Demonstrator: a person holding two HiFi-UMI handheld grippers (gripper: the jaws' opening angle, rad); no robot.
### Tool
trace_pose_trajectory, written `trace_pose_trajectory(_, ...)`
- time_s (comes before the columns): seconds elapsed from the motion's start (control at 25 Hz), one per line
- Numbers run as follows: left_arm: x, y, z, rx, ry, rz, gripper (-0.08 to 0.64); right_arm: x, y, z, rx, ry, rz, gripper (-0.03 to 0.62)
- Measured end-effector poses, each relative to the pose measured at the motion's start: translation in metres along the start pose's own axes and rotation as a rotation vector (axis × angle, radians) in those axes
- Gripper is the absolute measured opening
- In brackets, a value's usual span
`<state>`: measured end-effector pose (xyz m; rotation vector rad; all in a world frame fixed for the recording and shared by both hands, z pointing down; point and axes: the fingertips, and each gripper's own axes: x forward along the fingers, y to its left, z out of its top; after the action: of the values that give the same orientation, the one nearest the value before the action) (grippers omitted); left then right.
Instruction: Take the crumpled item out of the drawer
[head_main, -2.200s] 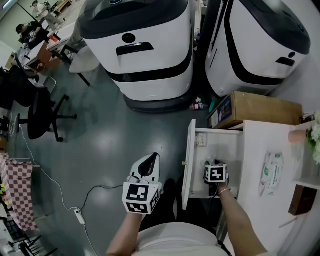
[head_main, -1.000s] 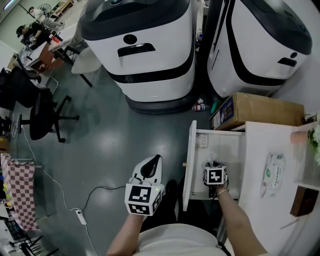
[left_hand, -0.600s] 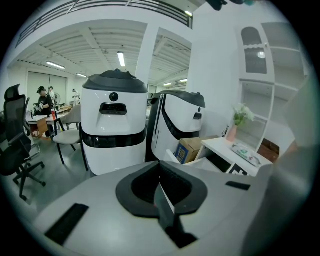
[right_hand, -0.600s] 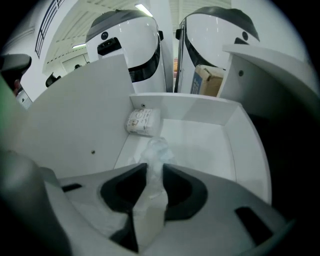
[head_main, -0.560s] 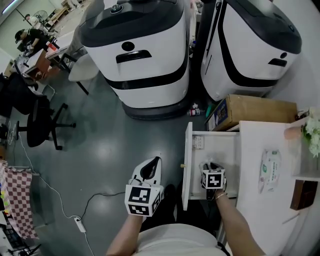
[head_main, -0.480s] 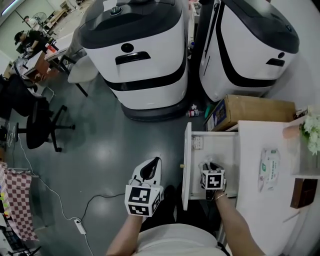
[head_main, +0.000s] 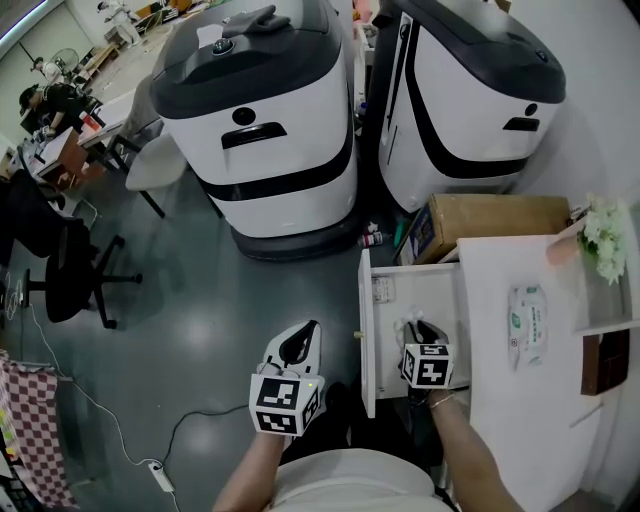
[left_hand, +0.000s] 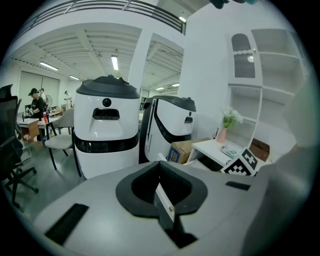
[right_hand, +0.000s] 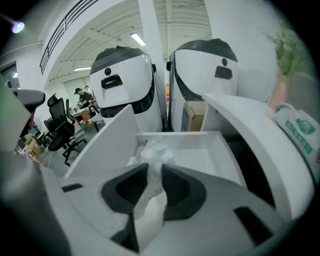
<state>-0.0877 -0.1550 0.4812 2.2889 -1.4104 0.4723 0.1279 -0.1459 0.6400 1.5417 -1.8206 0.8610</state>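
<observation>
Inside the open white drawer (head_main: 437, 300), close to its front panel, sits the crumpled white translucent wad (right_hand: 156, 150). It lies directly between the jaws of our right claw (right_hand: 155, 174), which reaches down into the drawer. Those jaws are closing on it, and their black pads already touch its sides. The wad bulges out just beyond the tips. Its longer side seems to run along the jaws, away from us toward the drawer's far end, so we judge a straight lift should clear the walls. Our left claw (head_main: 300, 340) is clenched with nothing in it and hangs over the grey floor, well apart from the drawer's front. The white counter (head_main: 500, 400) borders the drawer's right side.
</observation>
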Motion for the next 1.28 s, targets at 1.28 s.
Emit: trace_pose_trajectory(1.28, -0.041, -0.013, 0.012, 0.048, -0.104, -0.077, -0.006, -0.195, 0.041, 0.106, 0.030, -0.587, -0.026, 0.092)
